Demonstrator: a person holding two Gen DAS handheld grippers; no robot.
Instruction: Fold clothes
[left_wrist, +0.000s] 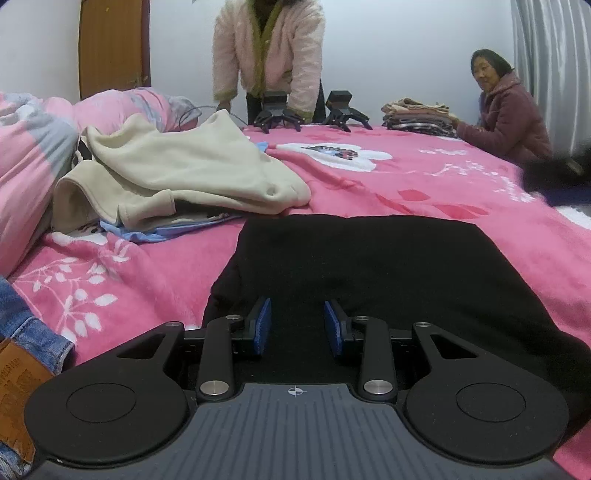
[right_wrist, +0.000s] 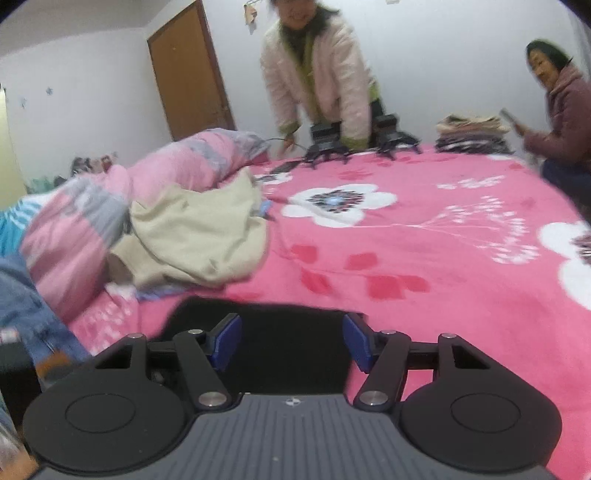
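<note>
Centrally, black garment (left_wrist: 369, 266) flat on pink bed (left_wrist: 424, 177), long axis running left-right, left gripper (left_wrist: 297, 326) part-open over it, right gripper (right_wrist: 291, 341) wider, both grasping nothing.

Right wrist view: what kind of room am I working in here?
Most likely a home bedroom: a bed under a pink floral blanket, a rolled quilt at its side, and a wooden door in the white wall.

A matt black cloth garment (left_wrist: 369, 266) lies on a fuzzy pink fleece blanket (left_wrist: 424, 177) beside a soft cream fleece top (left_wrist: 192, 166).
</note>
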